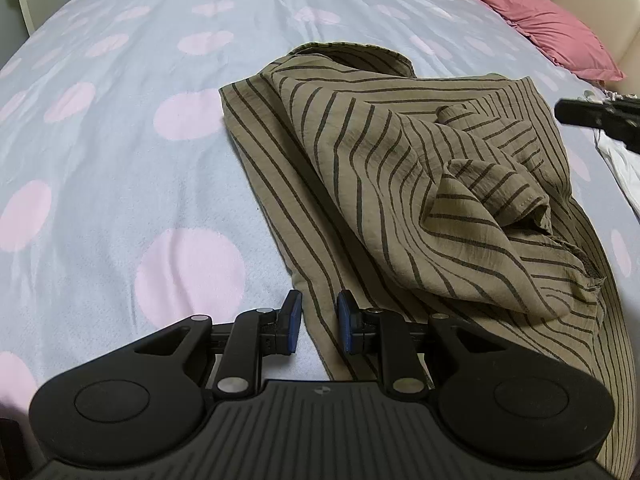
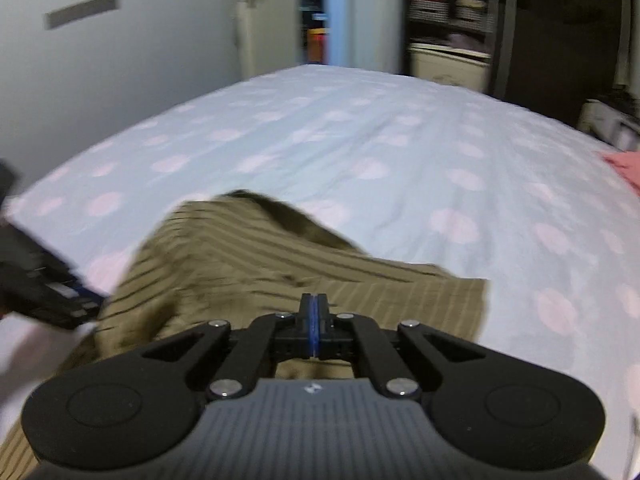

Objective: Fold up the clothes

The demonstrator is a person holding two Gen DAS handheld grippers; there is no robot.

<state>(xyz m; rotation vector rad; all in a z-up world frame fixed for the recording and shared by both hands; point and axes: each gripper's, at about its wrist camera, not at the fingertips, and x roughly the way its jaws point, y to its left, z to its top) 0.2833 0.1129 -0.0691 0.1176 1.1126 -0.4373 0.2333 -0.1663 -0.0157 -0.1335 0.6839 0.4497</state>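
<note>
- Your left gripper (image 1: pixel 318 322) is spread, straddling the near edge of the olive-brown, dark-striped cloth garment (image 1: pixel 400 184) lying crumpled on the pale blue, pink-dotted bed cover (image 1: pixel 120 152).
- Your right gripper (image 2: pixel 315 310) is pressed together over the garment; whether it pinches cloth, you cannot tell.
- Open bed cover lies left and beyond.
- A pink pillow (image 1: pixel 540 24) sits at the far right edge.

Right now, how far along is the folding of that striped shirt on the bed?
Partly done: one side of the striped shirt is flipped over its middle, but it lies bunched and wrinkled. In hand: the left gripper, jaws open, straddles the near hem; the right gripper is shut, and whether it pinches cloth is unclear. Left: smoothing and the remaining folds.
</note>
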